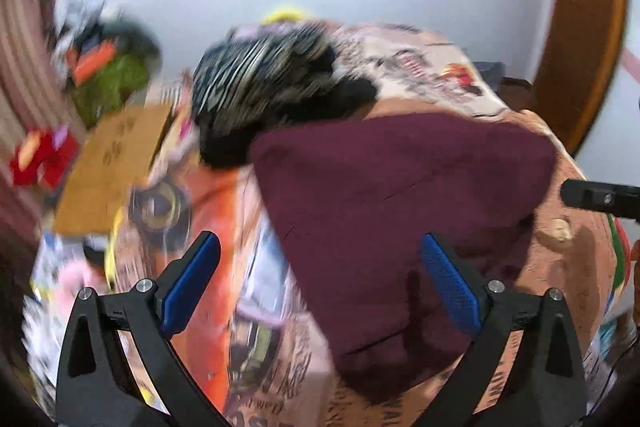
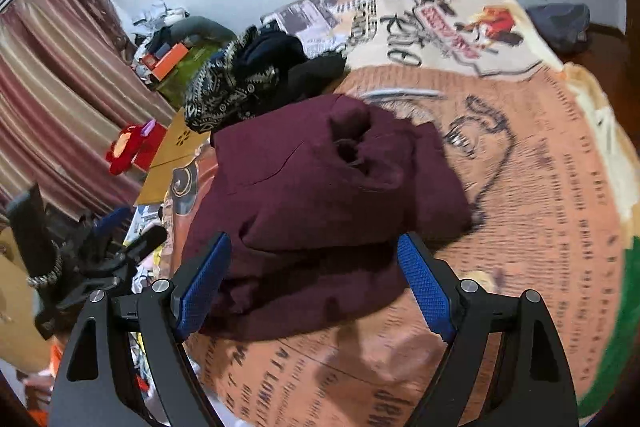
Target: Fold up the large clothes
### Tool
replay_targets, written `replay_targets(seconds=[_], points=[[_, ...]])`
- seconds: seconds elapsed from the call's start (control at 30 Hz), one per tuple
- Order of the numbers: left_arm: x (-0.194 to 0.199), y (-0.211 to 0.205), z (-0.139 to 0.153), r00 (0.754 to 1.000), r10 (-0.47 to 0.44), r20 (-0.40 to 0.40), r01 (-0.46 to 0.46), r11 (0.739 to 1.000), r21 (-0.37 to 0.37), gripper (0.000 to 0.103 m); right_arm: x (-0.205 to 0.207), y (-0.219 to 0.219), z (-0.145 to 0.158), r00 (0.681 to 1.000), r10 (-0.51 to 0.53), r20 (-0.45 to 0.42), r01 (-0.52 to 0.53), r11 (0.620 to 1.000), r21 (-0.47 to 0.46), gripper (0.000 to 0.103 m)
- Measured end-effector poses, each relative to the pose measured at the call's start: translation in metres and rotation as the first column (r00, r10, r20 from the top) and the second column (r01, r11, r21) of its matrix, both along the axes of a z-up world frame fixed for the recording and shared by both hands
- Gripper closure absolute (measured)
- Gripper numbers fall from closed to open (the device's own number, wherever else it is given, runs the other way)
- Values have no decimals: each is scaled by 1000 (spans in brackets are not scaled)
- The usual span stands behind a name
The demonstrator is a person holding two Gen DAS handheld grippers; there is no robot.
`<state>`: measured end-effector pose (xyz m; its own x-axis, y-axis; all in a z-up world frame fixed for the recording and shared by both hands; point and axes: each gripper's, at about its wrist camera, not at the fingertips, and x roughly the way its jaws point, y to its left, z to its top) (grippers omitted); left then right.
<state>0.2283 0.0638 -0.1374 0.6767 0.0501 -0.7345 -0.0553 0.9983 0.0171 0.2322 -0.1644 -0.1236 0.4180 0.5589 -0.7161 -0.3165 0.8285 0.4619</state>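
A maroon garment [image 1: 400,195] lies folded in a thick bundle on the printed bedspread [image 1: 248,195]; it also shows in the right wrist view [image 2: 320,187], with a rolled cuff on top. My left gripper [image 1: 320,247] is open and empty, hovering above the garment's near left edge. My right gripper [image 2: 314,247] is open and empty, just above the garment's near edge. The right gripper's tip [image 1: 596,197] shows at the right edge of the left wrist view. The left gripper [image 2: 104,263] shows at the left in the right wrist view.
A pile of dark patterned clothes [image 2: 248,83] lies behind the maroon garment. A cardboard sheet [image 2: 172,155], a red toy [image 2: 124,147] and clutter [image 2: 172,59] sit left of the bed by a striped curtain [image 2: 52,75]. A wooden frame [image 1: 580,27] curves at the right.
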Motion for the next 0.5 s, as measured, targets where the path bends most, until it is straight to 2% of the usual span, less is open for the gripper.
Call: replay_targets(seconds=[0.13, 0.2, 0.3, 0.4, 0.47, 0.5], points=[[6, 22, -44, 993, 20, -115, -28, 997, -66, 2, 15, 7, -14, 996, -61, -57, 64, 997, 53, 20], [2, 22, -58, 992, -8, -124, -5, 994, -105, 2, 21, 7, -19, 992, -101, -77, 106, 992, 68, 20], [-4, 19, -64, 990, -45, -136, 27, 991, -129, 2, 31, 5, -28, 982, -155, -107, 164, 983, 79, 22], [-14, 5, -65, 986, -95, -134, 84, 993, -84, 2, 33, 5, -26, 979, -183, -89, 187, 981, 46, 49], [-20, -5, -69, 982, -120, -144, 116, 993, -38, 2, 35, 4, -23, 983, -168, -79, 172, 984, 49, 60], [-21, -8, -73, 981, -116, -155, 117, 993, -6, 2, 34, 4, -21, 985, -162, -66, 166, 985, 50, 69]])
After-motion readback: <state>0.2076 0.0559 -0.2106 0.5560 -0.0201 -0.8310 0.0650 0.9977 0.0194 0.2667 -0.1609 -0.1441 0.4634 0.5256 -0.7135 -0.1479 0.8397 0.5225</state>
